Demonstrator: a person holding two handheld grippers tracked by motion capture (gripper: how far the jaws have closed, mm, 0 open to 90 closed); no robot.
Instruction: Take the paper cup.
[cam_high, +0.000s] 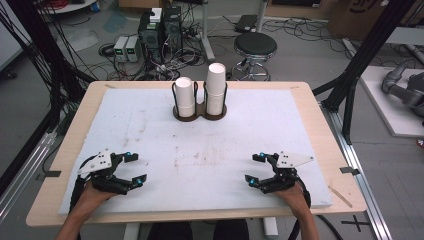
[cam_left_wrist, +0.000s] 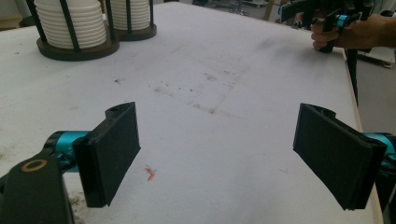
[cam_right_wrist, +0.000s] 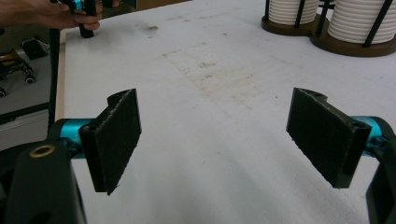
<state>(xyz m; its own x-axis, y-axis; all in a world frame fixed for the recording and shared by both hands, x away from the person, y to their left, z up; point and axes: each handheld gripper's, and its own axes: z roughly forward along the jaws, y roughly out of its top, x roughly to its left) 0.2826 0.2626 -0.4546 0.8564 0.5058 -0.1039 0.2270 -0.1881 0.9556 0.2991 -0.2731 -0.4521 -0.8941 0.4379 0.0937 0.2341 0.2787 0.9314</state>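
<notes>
Left claw (cam_high: 134, 171) and right claw (cam_high: 256, 168) gape wide, empty; start step, next reach toward cups (cam_high: 216, 81) at 12 o'clock.

Left tongs (cam_high: 134, 170) low at near-left of the bench (cam_high: 210, 150), right tongs (cam_high: 256, 169) low at near-right, well apart. Both point inward toward each other, jaws spread wide with nothing between. One hand wraps each handle, forearms coming in from the near edge.
</notes>
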